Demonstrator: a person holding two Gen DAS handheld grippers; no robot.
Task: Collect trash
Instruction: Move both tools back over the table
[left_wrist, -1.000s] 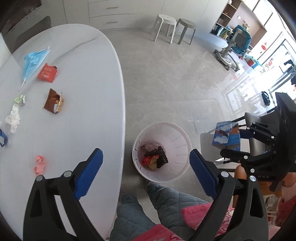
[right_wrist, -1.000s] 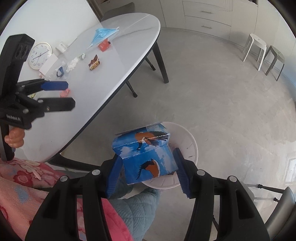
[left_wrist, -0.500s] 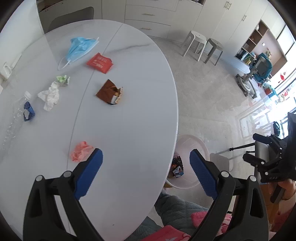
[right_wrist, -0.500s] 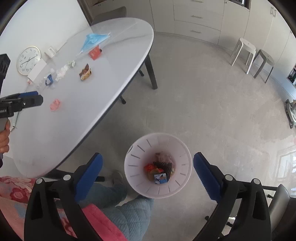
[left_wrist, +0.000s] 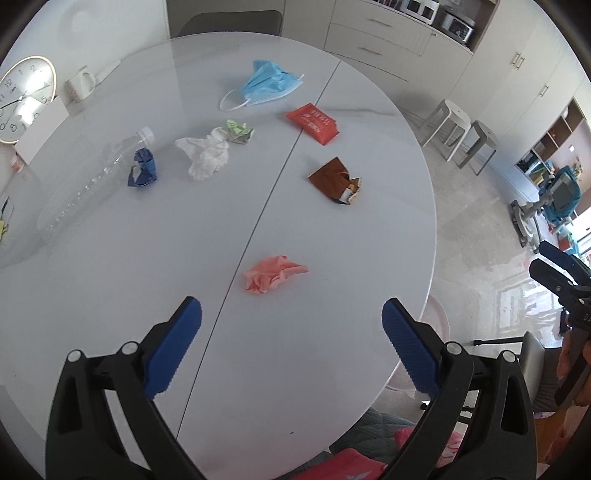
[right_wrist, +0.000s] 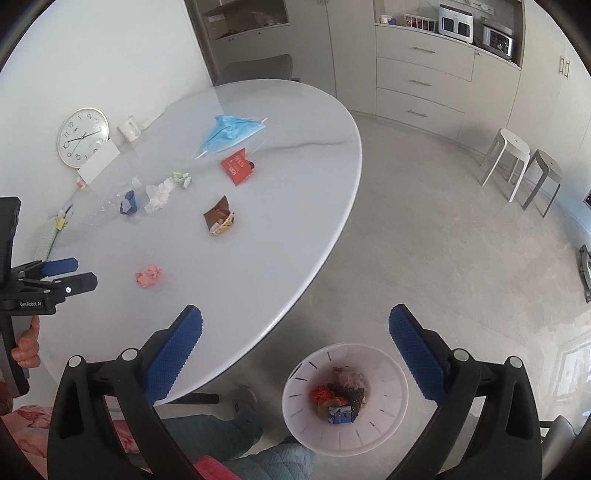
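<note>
Left gripper (left_wrist: 291, 321) above pink wad (left_wrist: 273, 278).

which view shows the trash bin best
The right wrist view: the white trash bin sits fully visible on the floor, its contents showing. The left wrist view catches only a sliver of its rim behind the table edge.

On the pale grey-white table (left_wrist: 332, 369): a salmon-pink crumpled paper (left_wrist: 274, 274), brown wrapper (left_wrist: 334, 180), red packet (left_wrist: 313, 123), light-blue mask (left_wrist: 267, 85), white tissue (left_wrist: 205, 157), green-printed scrap (left_wrist: 241, 131), and dark-blue label (left_wrist: 143, 168).
</note>
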